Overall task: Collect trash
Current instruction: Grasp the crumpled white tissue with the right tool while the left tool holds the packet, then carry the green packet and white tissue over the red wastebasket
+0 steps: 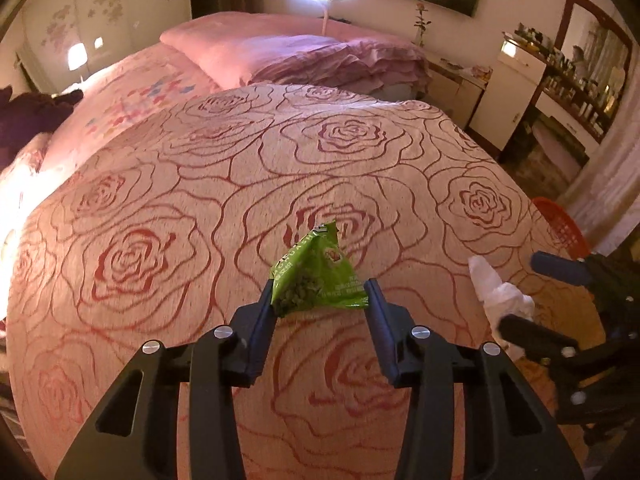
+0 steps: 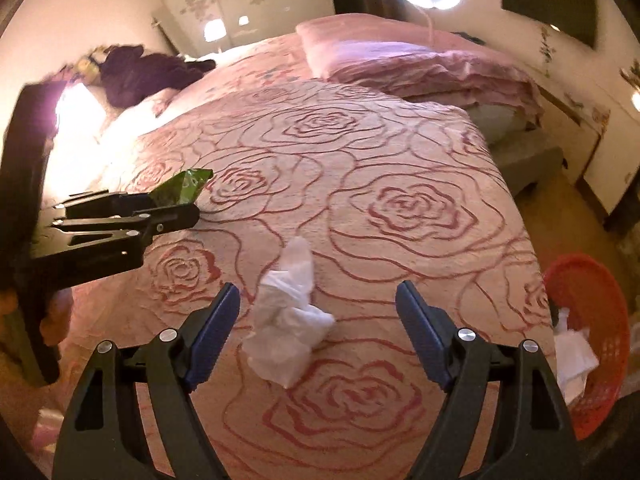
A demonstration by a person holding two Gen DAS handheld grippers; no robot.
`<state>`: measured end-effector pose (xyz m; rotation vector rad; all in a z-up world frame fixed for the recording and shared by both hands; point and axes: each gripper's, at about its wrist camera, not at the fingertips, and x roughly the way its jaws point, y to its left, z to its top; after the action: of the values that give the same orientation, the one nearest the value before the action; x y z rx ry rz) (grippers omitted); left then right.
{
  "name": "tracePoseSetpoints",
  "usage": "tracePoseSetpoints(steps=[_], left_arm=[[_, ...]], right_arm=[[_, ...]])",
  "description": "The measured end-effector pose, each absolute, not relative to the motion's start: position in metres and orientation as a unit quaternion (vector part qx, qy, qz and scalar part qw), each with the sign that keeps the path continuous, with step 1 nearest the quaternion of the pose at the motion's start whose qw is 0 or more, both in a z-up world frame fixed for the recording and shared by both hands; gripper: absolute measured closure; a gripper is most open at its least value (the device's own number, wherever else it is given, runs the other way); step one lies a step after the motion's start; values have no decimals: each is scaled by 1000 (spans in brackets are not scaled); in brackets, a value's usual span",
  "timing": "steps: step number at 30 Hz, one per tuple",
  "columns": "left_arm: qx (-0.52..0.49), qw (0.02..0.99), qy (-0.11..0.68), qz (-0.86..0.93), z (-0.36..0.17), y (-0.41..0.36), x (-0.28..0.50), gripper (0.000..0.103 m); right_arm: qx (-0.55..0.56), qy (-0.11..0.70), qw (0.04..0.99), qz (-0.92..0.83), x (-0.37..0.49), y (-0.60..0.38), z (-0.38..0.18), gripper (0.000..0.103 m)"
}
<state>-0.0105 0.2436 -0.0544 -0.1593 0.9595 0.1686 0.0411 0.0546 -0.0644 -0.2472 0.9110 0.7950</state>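
Note:
A crumpled green snack wrapper [image 1: 316, 276] lies on the rose-patterned bedspread [image 1: 200, 184]. My left gripper [image 1: 320, 294] is open, its fingers on either side of the wrapper's near end. In the right wrist view the wrapper [image 2: 185, 188] shows at the left gripper's tip [image 2: 176, 206]. A crumpled white tissue [image 2: 290, 320] lies on the bedspread [image 2: 400, 160] between the open fingers of my right gripper [image 2: 318, 300]. The tissue also shows in the left wrist view [image 1: 496, 288], with the right gripper [image 1: 536, 296] around it.
A red plastic basket [image 2: 600, 312] with white tissue [image 2: 572, 356] inside stands on the floor off the bed's right edge; it also shows in the left wrist view [image 1: 564, 228]. Pink folded bedding [image 1: 304, 52] and dark clothing [image 2: 140, 72] lie at the far side.

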Motion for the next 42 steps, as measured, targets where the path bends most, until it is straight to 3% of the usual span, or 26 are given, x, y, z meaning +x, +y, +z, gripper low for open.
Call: tracePoseSetpoints(steps=[3, 5, 8, 42], left_arm=[[-81, 879, 462, 82, -54, 245, -13, 61], [-82, 879, 463, 83, -54, 245, -13, 61], [-84, 878, 464, 86, -54, 244, -13, 61], [-59, 877, 472, 67, -46, 196, -1, 61]], right_arm=[[-134, 426, 813, 373, 39, 64, -69, 37], [-141, 438, 805, 375, 40, 69, -73, 54], [-146, 435, 804, 377, 39, 70, -73, 64], [-58, 435, 842, 313, 67, -4, -53, 67]])
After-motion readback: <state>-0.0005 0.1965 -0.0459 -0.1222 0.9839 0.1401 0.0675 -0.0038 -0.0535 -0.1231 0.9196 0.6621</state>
